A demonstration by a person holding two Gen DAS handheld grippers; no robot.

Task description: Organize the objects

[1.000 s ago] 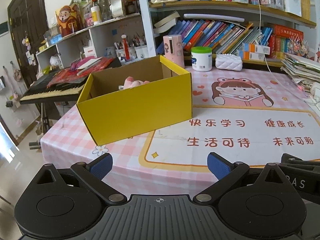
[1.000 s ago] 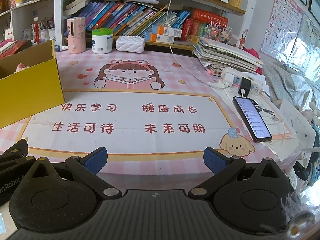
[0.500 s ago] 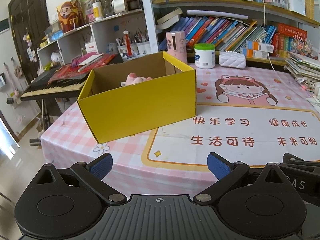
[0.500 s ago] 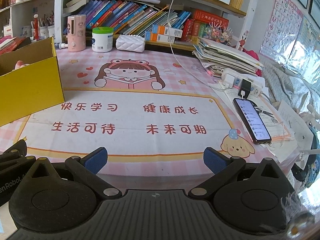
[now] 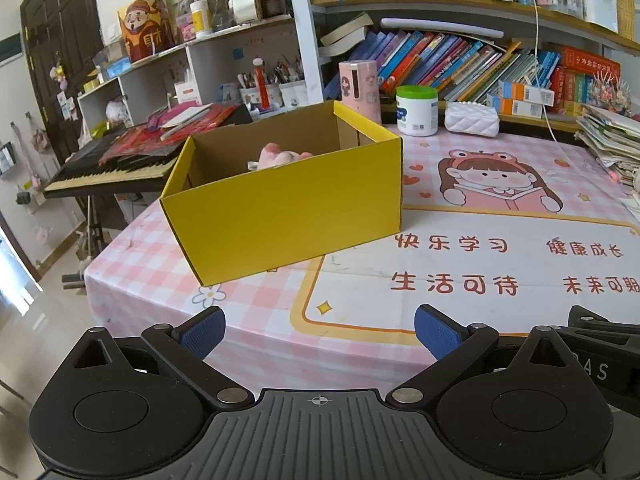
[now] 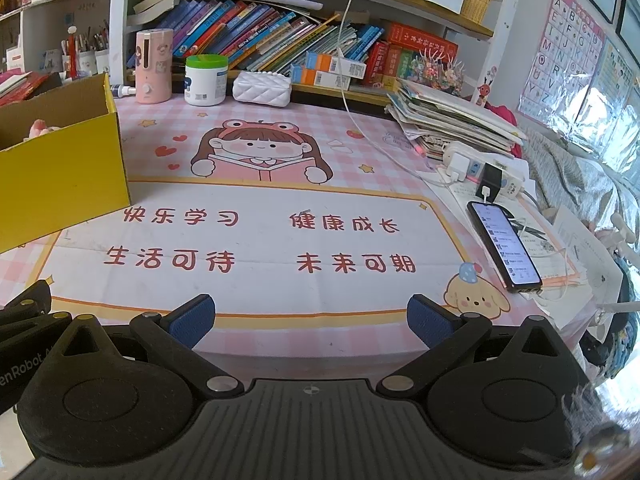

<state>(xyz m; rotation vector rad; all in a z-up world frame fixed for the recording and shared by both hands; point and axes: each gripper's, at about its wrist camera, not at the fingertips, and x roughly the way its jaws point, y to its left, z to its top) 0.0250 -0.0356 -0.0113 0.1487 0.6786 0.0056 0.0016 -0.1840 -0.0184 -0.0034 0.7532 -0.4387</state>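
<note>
1. The left gripper point(image 5: 319, 332) hangs at the near table edge, jaws spread wide with nothing between them.
2. The right gripper point(image 6: 311, 320) sits beside it, likewise gaping and empty, over the printed table mat point(image 6: 260, 240).
3. A yellow box point(image 5: 288, 212) stands on the table's left side, top open.
4. A pink soft toy point(image 5: 280, 156) lies inside the box.
5. A phone point(image 6: 505, 246) rests near the right edge.
6. A green-lidded jar point(image 5: 416, 110) stands by the bookshelf.
</note>
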